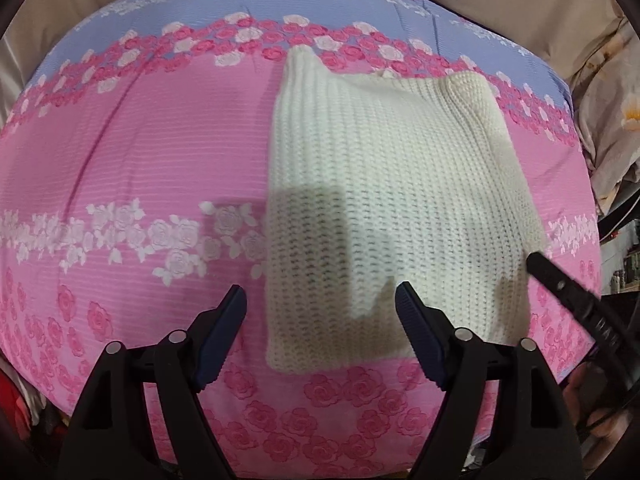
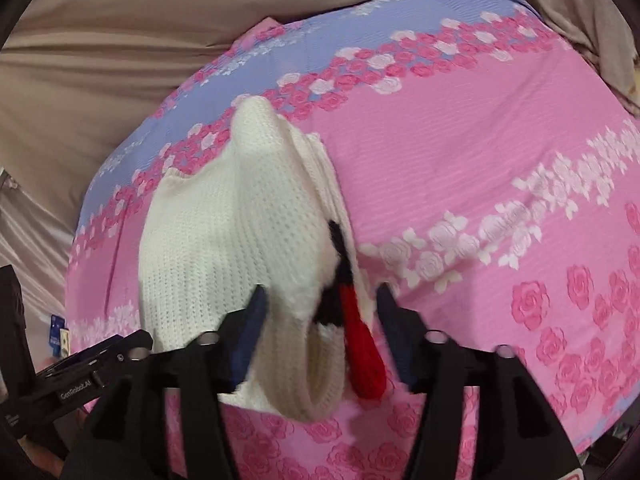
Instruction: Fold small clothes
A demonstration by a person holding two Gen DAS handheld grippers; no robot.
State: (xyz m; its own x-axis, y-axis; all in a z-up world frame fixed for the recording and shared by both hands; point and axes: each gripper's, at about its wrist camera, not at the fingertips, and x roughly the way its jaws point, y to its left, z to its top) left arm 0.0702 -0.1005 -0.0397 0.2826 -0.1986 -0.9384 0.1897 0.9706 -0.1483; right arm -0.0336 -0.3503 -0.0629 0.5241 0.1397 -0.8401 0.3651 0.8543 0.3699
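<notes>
Floral bedspread (image 1: 140,152) under white knit sweater (image 1: 384,184)

Place: you're in a home bedroom.
Surface: you're over a rose-print bedspread (image 1: 160,152).
Surroundings: beige sheet (image 2: 100,60), floral pillow (image 1: 608,92) beside you.
</notes>
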